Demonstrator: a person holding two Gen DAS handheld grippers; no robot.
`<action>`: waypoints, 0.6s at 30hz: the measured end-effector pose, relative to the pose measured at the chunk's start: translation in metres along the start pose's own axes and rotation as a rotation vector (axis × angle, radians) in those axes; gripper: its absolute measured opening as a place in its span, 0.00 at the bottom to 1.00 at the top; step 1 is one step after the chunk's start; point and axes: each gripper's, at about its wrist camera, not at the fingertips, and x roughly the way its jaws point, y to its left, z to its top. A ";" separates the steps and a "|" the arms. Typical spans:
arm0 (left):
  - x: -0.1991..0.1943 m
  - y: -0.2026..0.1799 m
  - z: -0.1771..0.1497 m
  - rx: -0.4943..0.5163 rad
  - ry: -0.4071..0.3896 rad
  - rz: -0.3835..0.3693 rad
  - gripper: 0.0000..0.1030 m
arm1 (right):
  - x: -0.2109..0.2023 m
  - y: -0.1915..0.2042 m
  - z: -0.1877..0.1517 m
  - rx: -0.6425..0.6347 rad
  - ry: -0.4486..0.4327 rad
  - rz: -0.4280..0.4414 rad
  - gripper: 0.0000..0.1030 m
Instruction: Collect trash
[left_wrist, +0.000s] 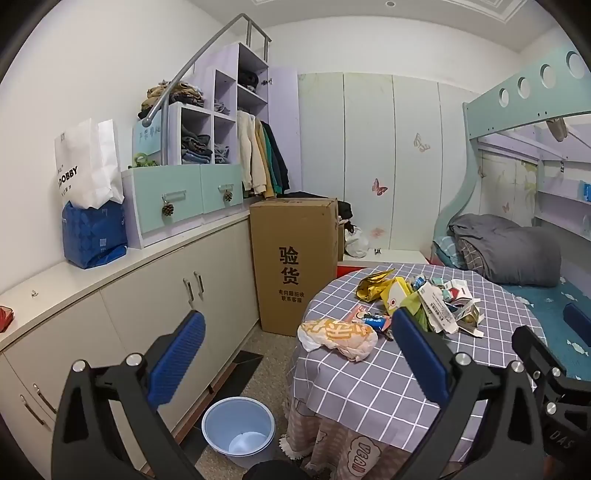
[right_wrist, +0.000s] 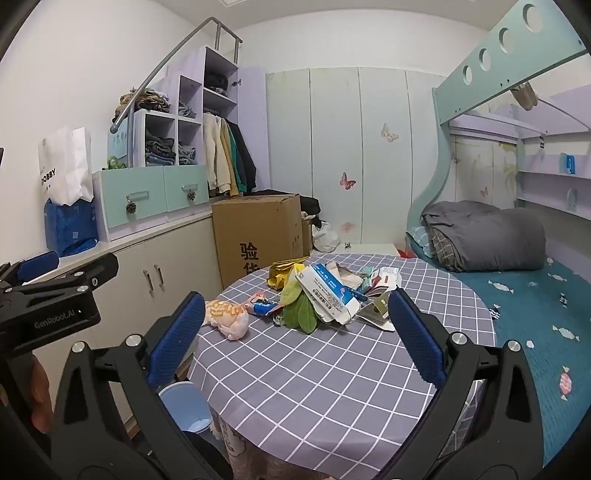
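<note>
Both tongs stood wide apart and empty over a round table (right_wrist: 332, 369) draped in a grey checked cloth, the left gripper (left_wrist: 295, 347) nearer the cabinets and the right gripper (right_wrist: 295, 328) facing the litter. The trash lay heaped on the far half of the table: a crumpled orange-and-white bag (left_wrist: 338, 334) at the left edge, a blue wrapper (right_wrist: 264, 307) beside it, green leaves (right_wrist: 301, 314) under a torn white carton (right_wrist: 327, 295), gold foil (left_wrist: 371, 288) behind, and smaller packets too jumbled to tell apart. A pale blue bin (left_wrist: 239, 424) stood on the floor at the table's left, between the cloth and a run of cream cabinets (left_wrist: 147, 306); from the right wrist view the left finger hid most of it. A tall cardboard box (left_wrist: 291, 262) blocked the gap beyond the table, and a bunk bed (right_wrist: 535, 295) with a rolled grey quilt (right_wrist: 484, 236) closed off the right. The table's near edge was cut off by the frame.
</note>
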 end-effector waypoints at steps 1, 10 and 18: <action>0.002 -0.004 -0.001 0.004 0.000 -0.001 0.96 | 0.001 0.001 -0.001 0.001 0.001 0.000 0.94; 0.000 -0.003 -0.001 0.003 0.004 -0.004 0.96 | 0.002 0.001 -0.005 0.001 0.007 0.005 0.94; 0.001 -0.003 -0.003 0.002 0.010 -0.004 0.96 | 0.003 0.002 -0.007 0.002 0.009 0.005 0.94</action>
